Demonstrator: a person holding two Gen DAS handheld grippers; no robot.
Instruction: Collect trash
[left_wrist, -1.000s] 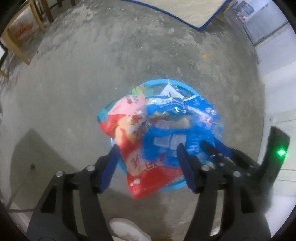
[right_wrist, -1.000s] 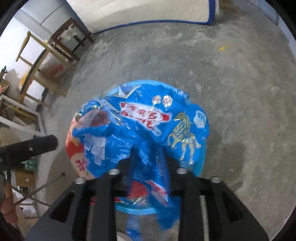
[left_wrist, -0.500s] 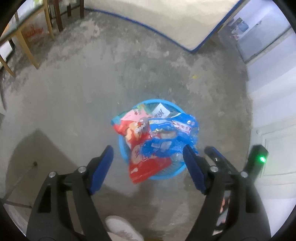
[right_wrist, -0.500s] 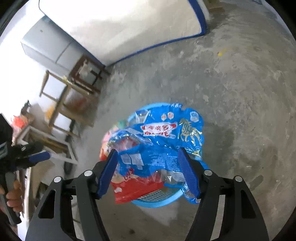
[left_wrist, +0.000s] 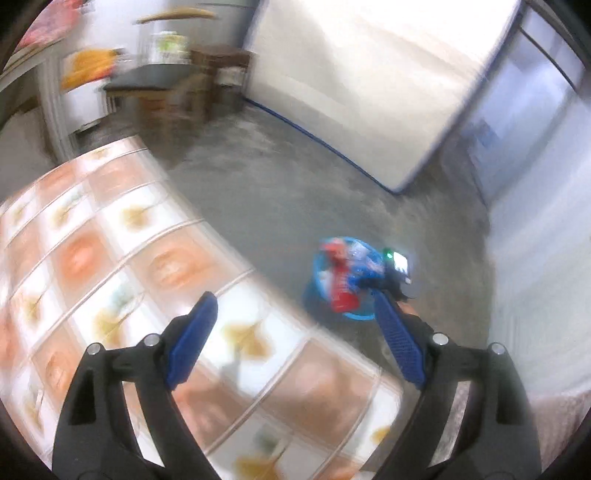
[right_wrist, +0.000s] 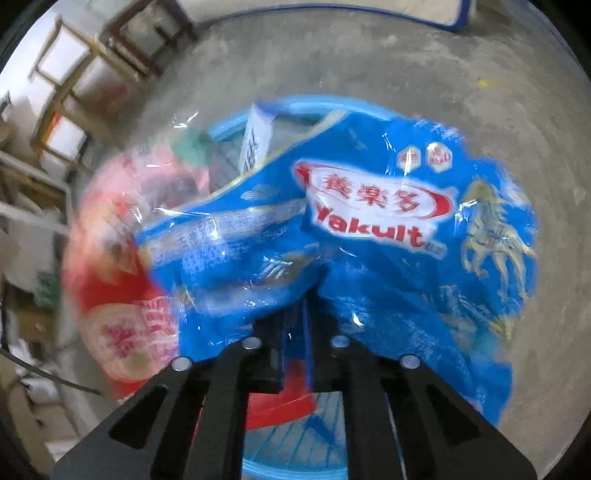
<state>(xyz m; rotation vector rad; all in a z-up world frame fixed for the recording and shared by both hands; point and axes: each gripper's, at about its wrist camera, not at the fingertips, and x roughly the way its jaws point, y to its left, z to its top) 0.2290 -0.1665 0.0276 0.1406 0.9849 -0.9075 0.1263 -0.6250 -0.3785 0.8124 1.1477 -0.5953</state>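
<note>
A blue basket (right_wrist: 295, 101) on the concrete floor is heaped with wrappers. A blue Yakult wrapper (right_wrist: 369, 221) lies on top, a red wrapper (right_wrist: 118, 288) spills over the left rim, and a white carton (right_wrist: 258, 140) sticks up at the back. My right gripper (right_wrist: 301, 306) is shut on the blue wrapper, which puckers into the jaws and hides the fingertips. My left gripper (left_wrist: 293, 299) is high above a patterned tabletop, jaws opening, nothing between them. In the blurred left wrist view the basket (left_wrist: 314, 266) is small and far, with the right gripper's body (left_wrist: 397, 266) over it.
A tabletop with orange and white tiled cloth (left_wrist: 129, 277) fills the lower left. A white mattress with blue edging (left_wrist: 369, 74) leans on the far wall. Wooden stools and chairs (left_wrist: 218, 74) stand at the back, and wooden frames (right_wrist: 74, 85) are left of the basket.
My left gripper rose and swung away from the basket to above the tabletop, jaws wider. My right gripper, open half a second ago, dropped closer and shut on the blue wrapper.
</note>
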